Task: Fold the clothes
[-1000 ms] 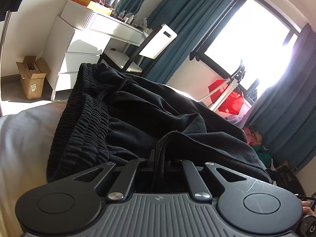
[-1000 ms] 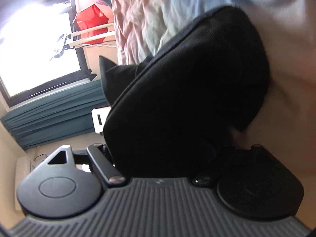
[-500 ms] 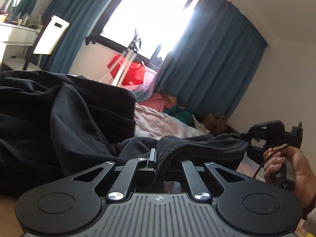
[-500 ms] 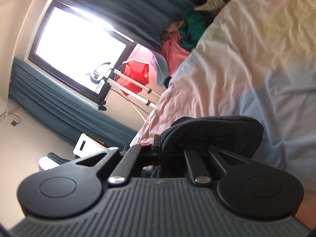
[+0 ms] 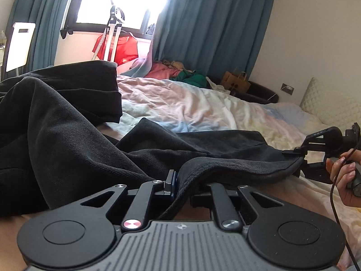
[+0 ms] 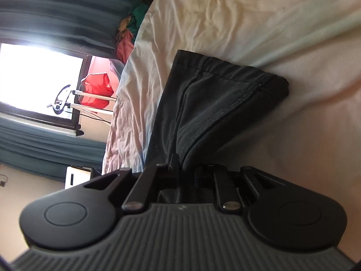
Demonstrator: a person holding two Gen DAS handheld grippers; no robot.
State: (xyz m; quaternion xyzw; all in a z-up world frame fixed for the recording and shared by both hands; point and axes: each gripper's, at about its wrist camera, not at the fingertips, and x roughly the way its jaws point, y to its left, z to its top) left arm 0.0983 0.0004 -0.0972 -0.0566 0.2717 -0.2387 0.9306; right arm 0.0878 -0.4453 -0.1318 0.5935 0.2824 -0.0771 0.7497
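Observation:
Black trousers lie spread over the pastel bed sheet. My left gripper is shut on a hem edge of the trousers low in the left wrist view. The same hem stretches right to my right gripper, which a hand holds at the frame's right edge. In the right wrist view my right gripper is shut on the stitched hem of the black trousers, which lie flat on the sheet.
A window with teal curtains is behind the bed. A drying rack with a red garment stands by it. Coloured clothes and a paper bag sit beyond the bed; a pillow is right.
Both grippers have swung the trouser hem over and down onto the bed. The left view turned from the dresser toward the window; the cloth now lies flatter and stretched between the grippers.

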